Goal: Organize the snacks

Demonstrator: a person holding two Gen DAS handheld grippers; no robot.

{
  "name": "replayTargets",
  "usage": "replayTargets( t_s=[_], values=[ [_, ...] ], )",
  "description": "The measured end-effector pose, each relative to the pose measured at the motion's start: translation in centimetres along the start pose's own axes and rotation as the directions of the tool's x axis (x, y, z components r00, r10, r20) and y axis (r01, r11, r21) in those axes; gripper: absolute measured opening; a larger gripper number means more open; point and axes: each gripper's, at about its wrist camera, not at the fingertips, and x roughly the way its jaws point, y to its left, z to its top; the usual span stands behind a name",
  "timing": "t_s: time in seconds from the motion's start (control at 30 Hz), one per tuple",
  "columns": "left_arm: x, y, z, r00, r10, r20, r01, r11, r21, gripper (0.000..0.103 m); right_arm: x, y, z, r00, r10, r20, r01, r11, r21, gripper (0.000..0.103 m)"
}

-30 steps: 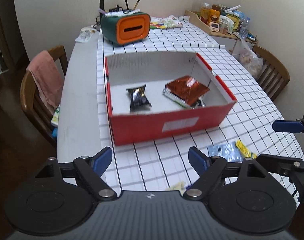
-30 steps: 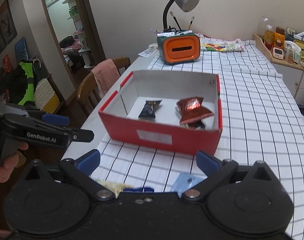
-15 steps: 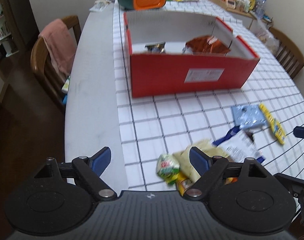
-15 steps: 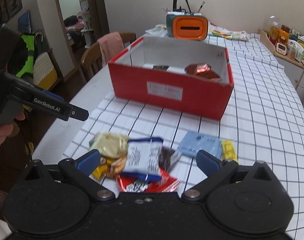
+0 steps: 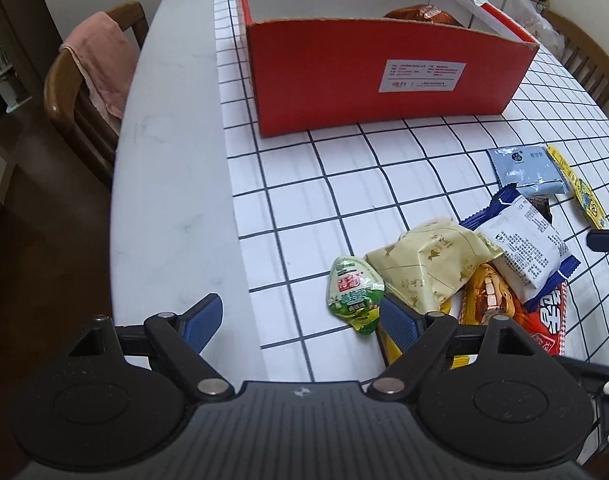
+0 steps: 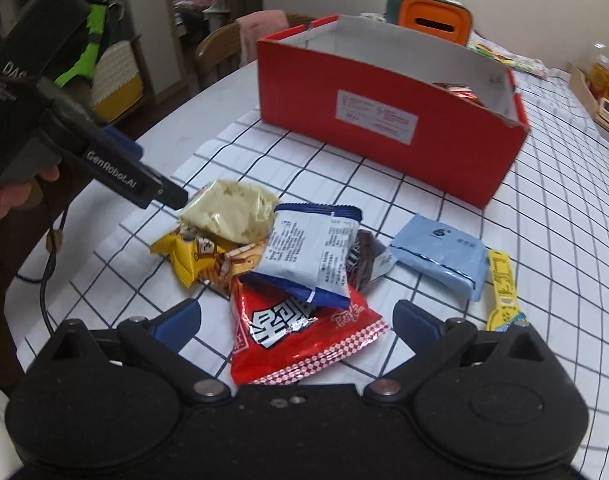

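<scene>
In the left wrist view the left tool (image 5: 300, 322) sits at the bottom of the frame with its blue pads spread wide and nothing between them, low over the checked cloth of the worktop (image 5: 304, 216). Just right of its right pad lies a green snack packet (image 5: 354, 290), touching a pale yellow packet (image 5: 428, 264) at the lower right of the frame. The red box (image 5: 384, 76) fills the upper centre, with a brown foil packet (image 5: 422, 14) showing over its near wall.

In the right wrist view the right tool (image 6: 298, 318) is also open, its pads on either side of a red snack bag (image 6: 300, 336) in the lower centre, not touching it. A white and blue packet (image 6: 308, 252) overlaps that bag, with a yellow packet (image 6: 196, 254) to its left. A light blue sachet (image 6: 442, 258) and a yellow stick (image 6: 502, 286) lie apart at the right.
</scene>
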Motion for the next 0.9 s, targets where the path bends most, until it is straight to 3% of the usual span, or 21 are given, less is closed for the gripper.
replayTargets(
  t_s=[0.13,0.43,0.9],
  values=[
    [0.7,-0.5,0.3,1.000,-0.015,-0.013,0.015,1.000,0.004,0.084,1.0,-0.2,0.0,1.000,0.003,-0.020,-0.004,0.999,-0.045,0.100],
    [1.9,-1.0,0.7,0.998,-0.042,-0.049,0.042,0.999,-0.005,0.062,2.8,-0.8,0.2,0.997,0.058,-0.055,-0.062,0.994,-0.087,0.099],
    [2.3,-1.7,0.9,0.999,-0.030,-0.045,0.032,0.999,0.038,0.032,3.6,0.1,0.1,0.999,0.009,-0.052,-0.017,0.988,-0.155,0.084]
  ],
)
